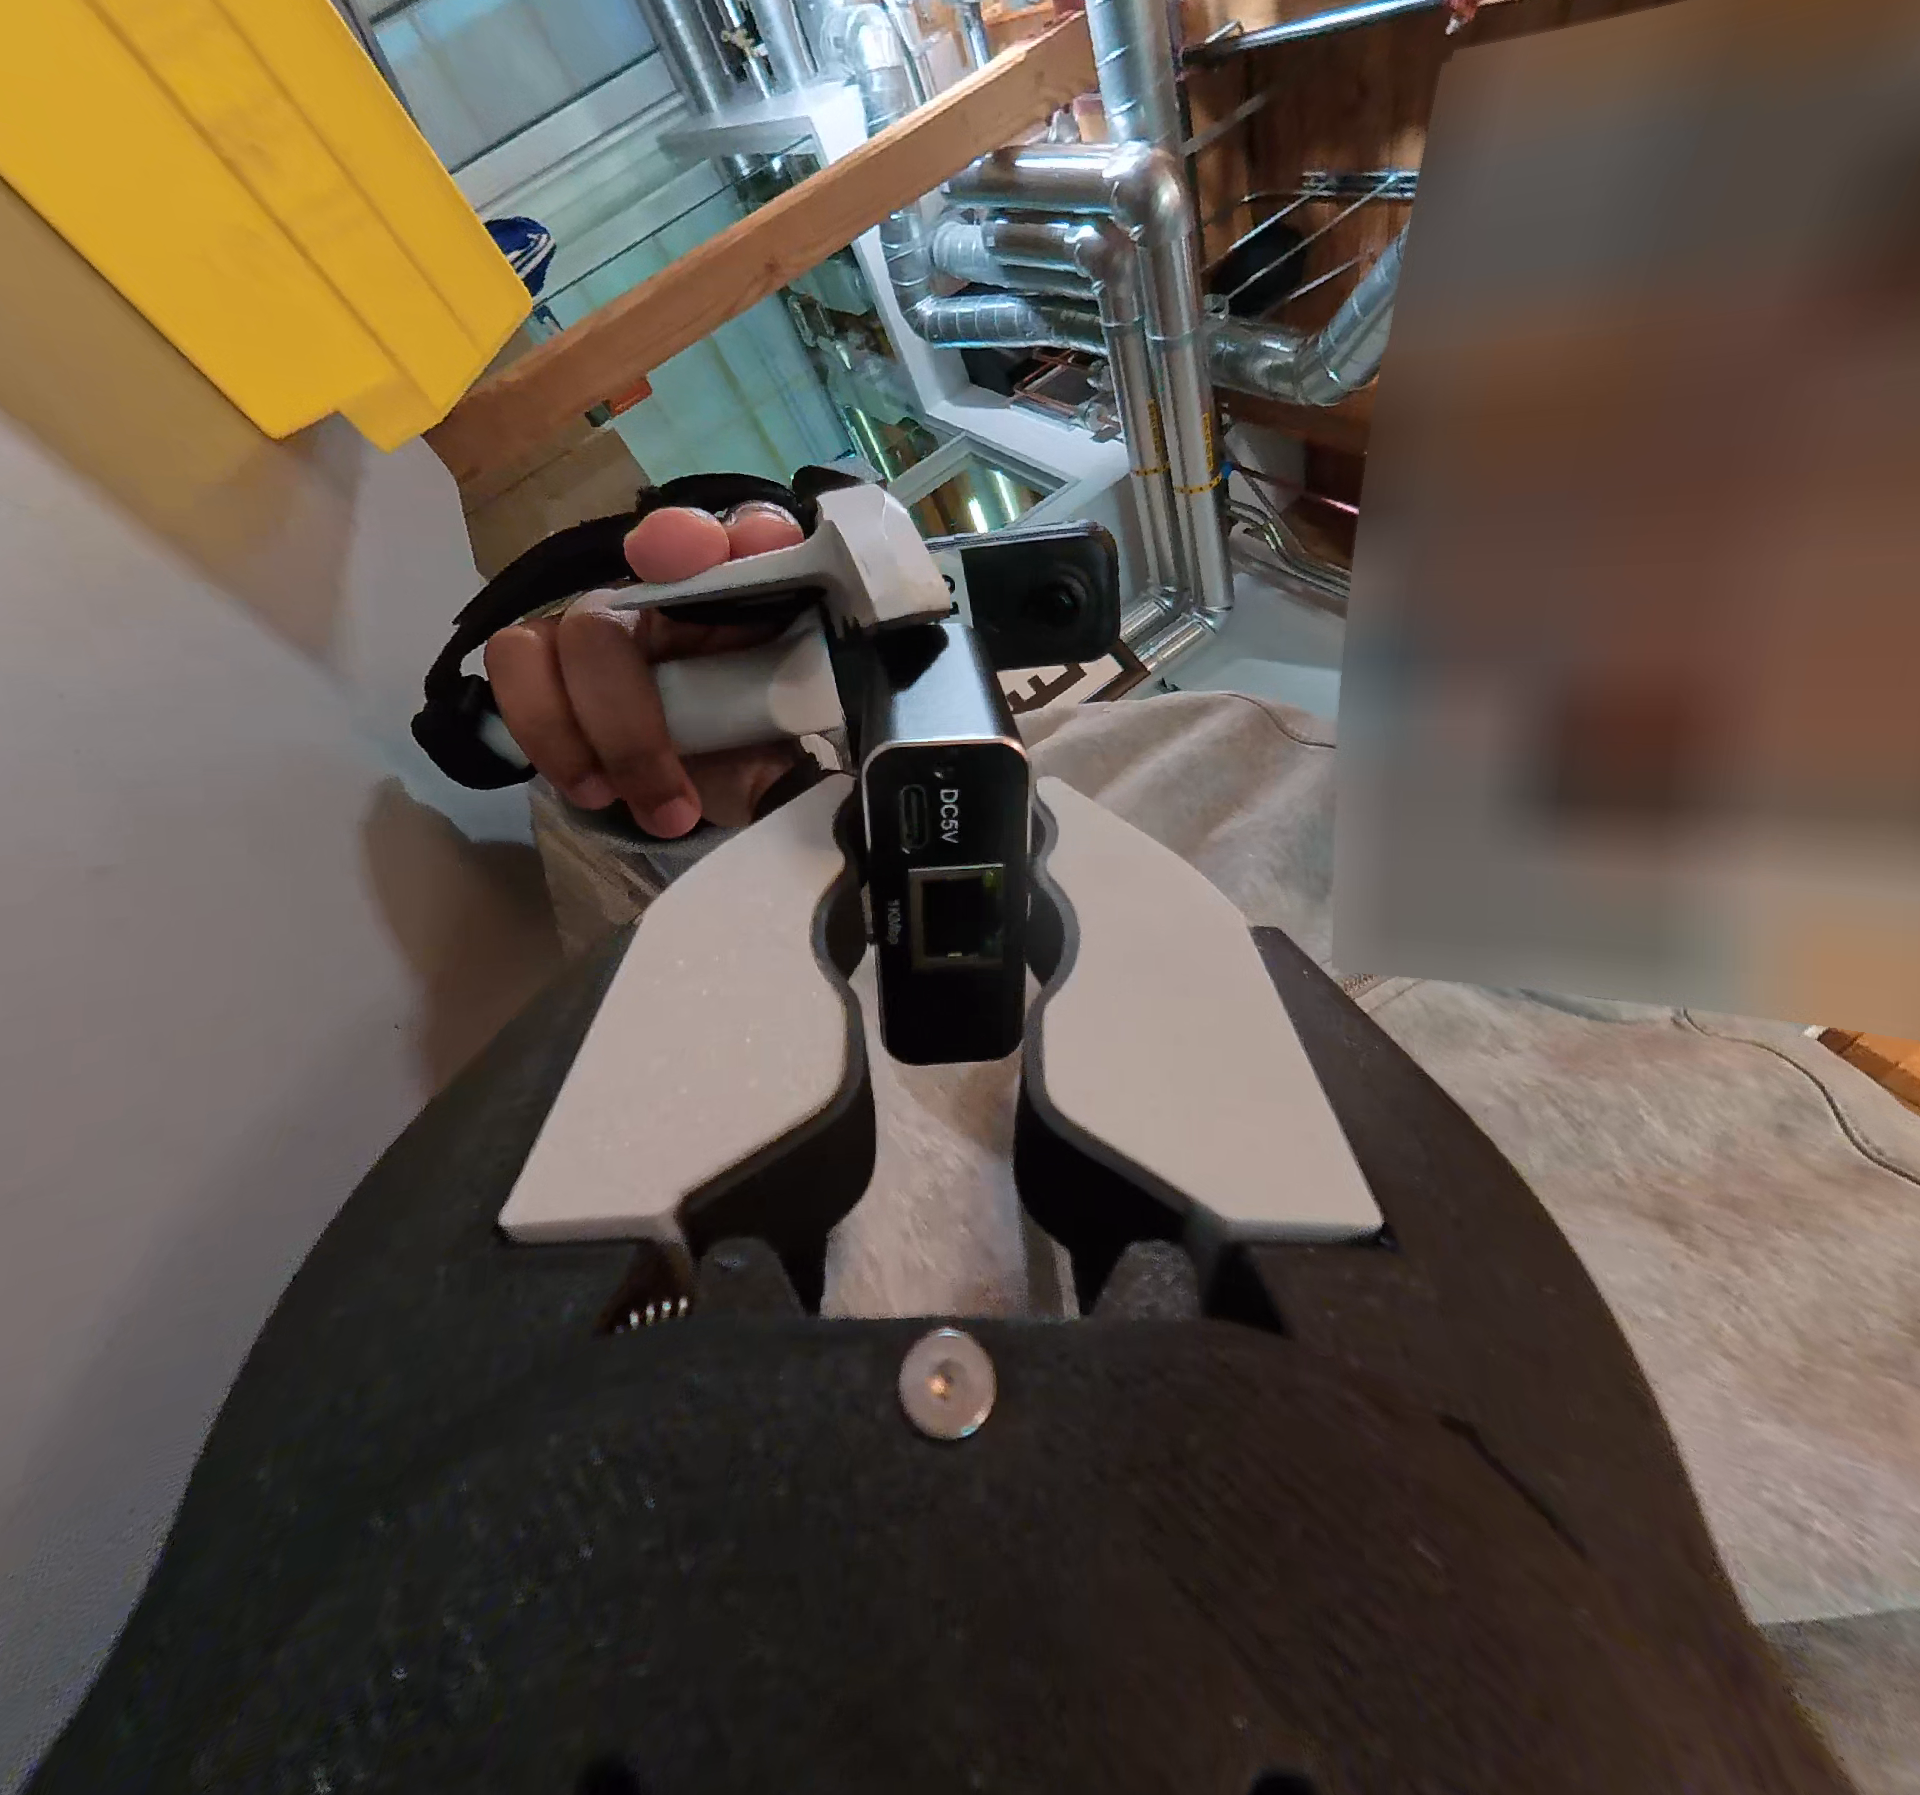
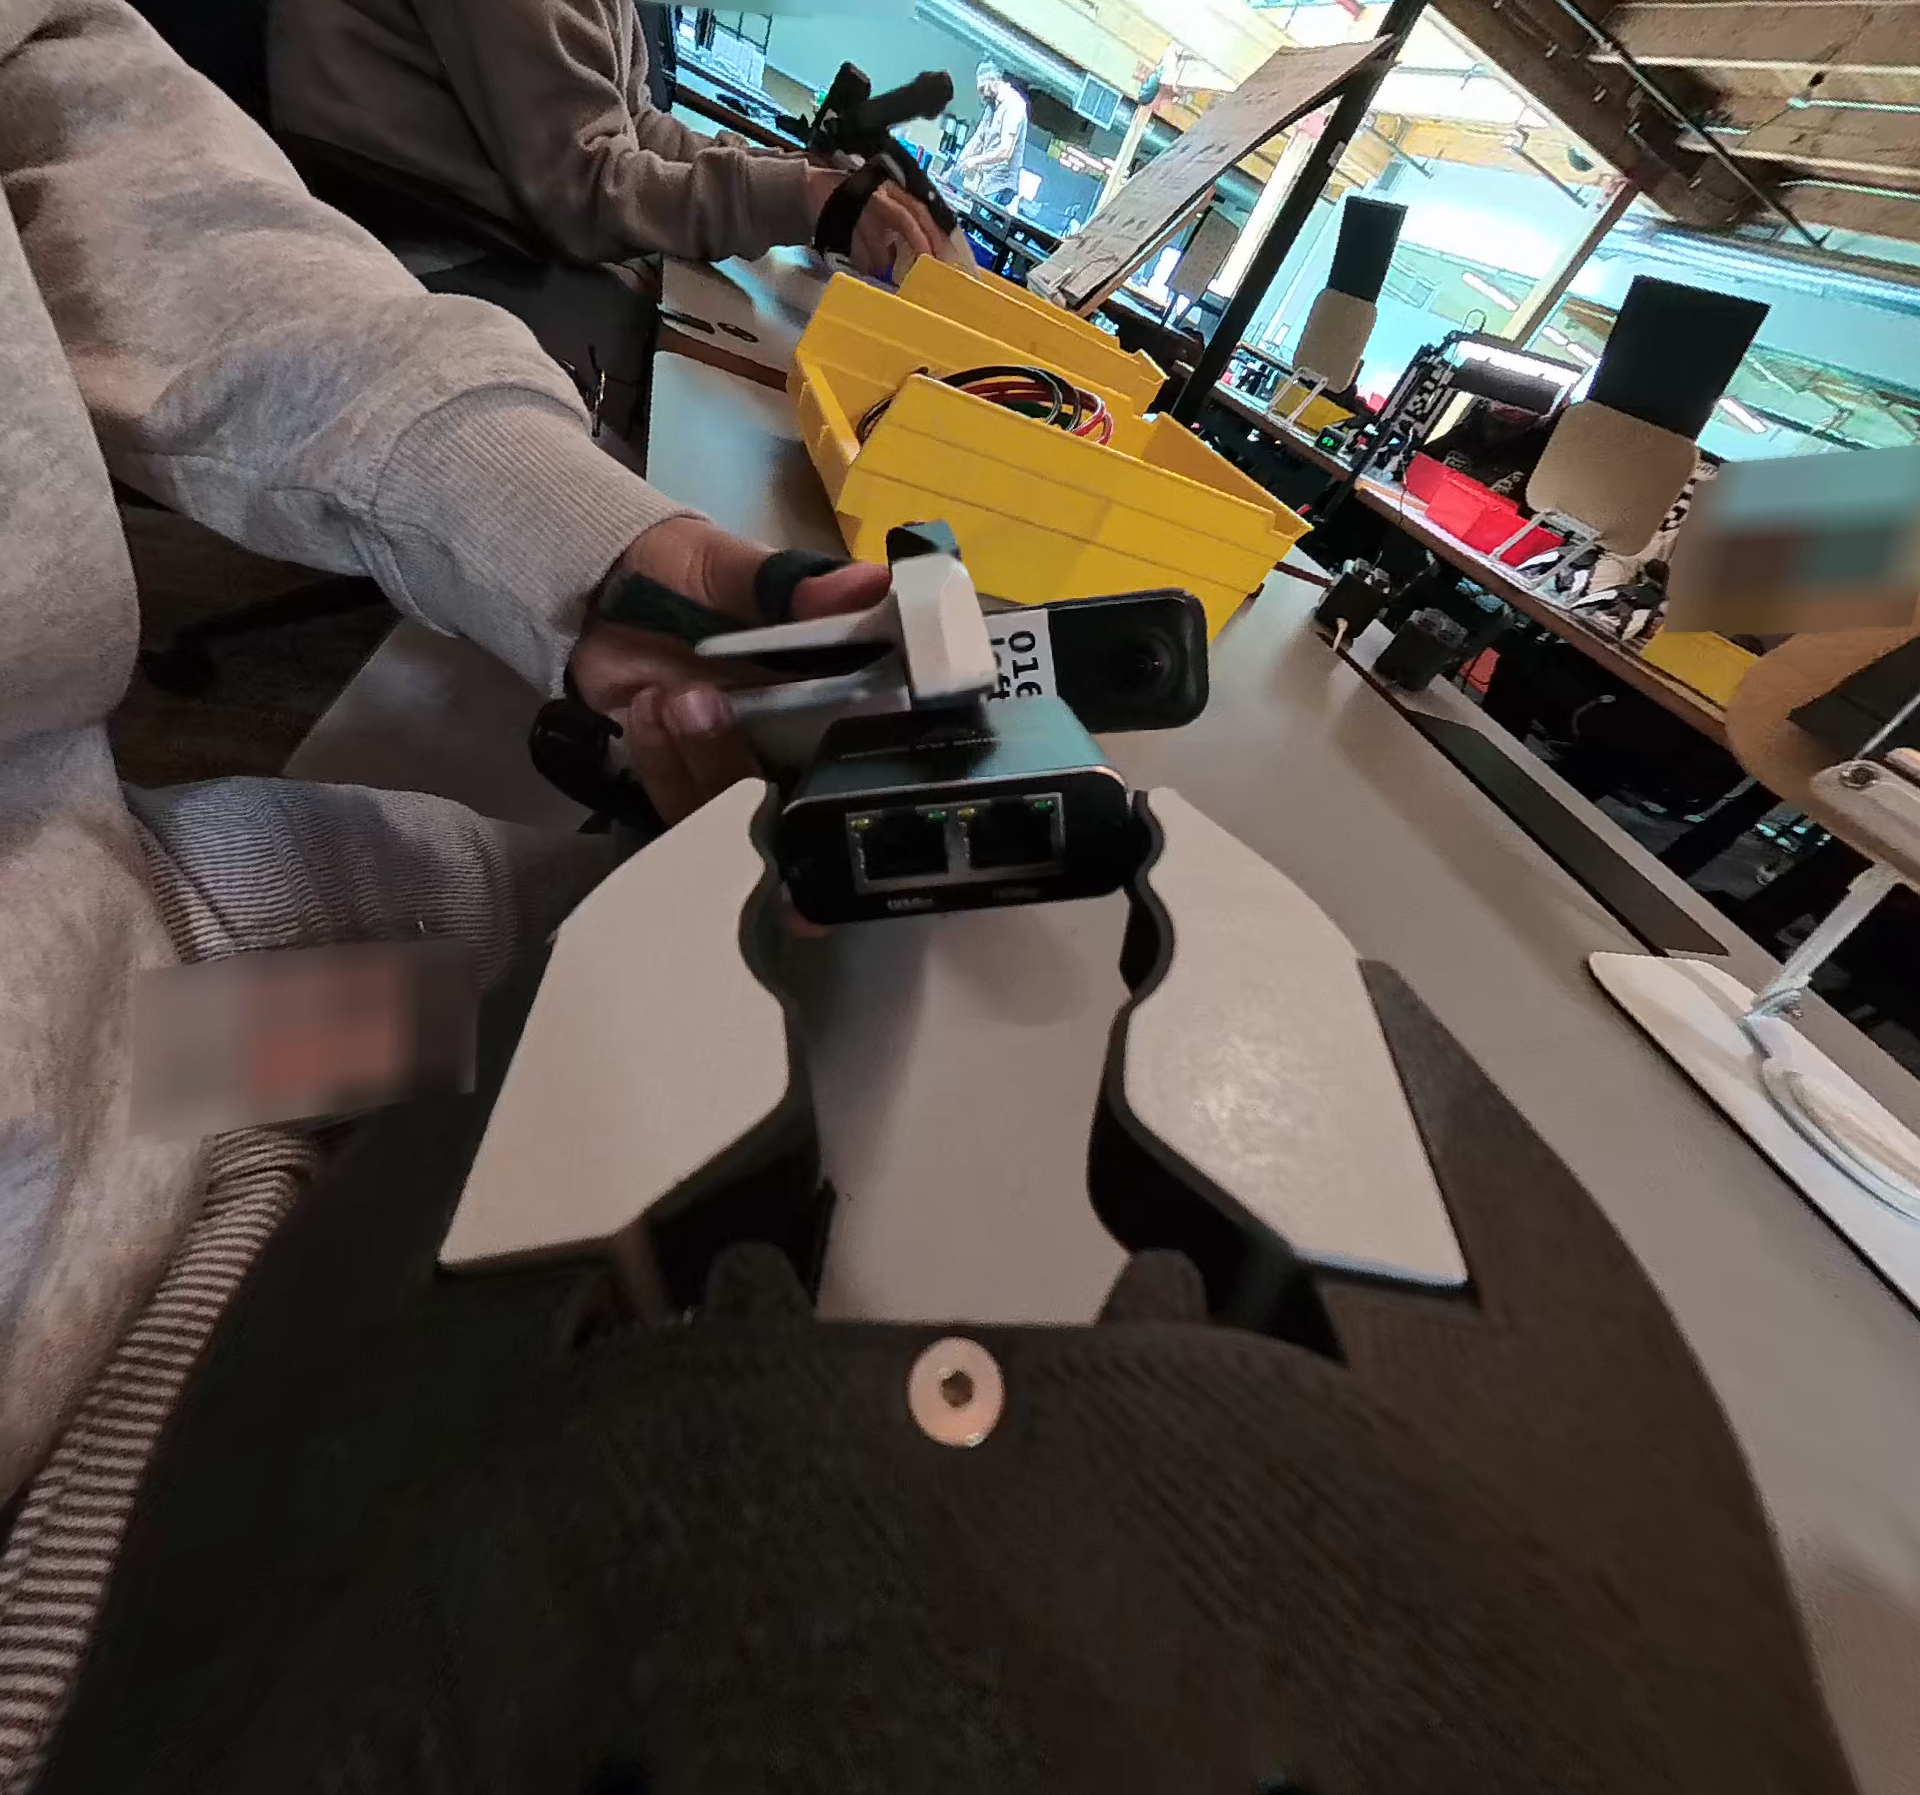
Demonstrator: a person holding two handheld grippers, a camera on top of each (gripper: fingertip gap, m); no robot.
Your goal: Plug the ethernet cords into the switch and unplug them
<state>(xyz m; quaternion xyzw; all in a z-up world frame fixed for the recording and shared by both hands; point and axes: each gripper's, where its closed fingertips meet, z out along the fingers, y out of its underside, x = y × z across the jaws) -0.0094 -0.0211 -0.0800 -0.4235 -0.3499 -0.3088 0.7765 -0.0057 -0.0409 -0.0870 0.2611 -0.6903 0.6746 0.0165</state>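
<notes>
The switch (image 1: 951, 898) is held up off the table (image 2: 1351, 810), pinched between the fingers of the left hand-held gripper (image 1: 948, 914) at one end and the right hand-held gripper (image 2: 951, 857) at the other. All three of its sockets look empty, so I judge the plugging has yet to start. No cord is clearly visible (only coloured wires (image 2: 997, 400) in a yellow bin (image 2: 1039, 498)), and whether the right one truly clamps is hard to tell.

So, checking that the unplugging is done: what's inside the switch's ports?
Nothing: the switch shows two empty ports in the right wrist view and one empty port at its other end in the left. Its long sides are partly covered by fingers.
</notes>
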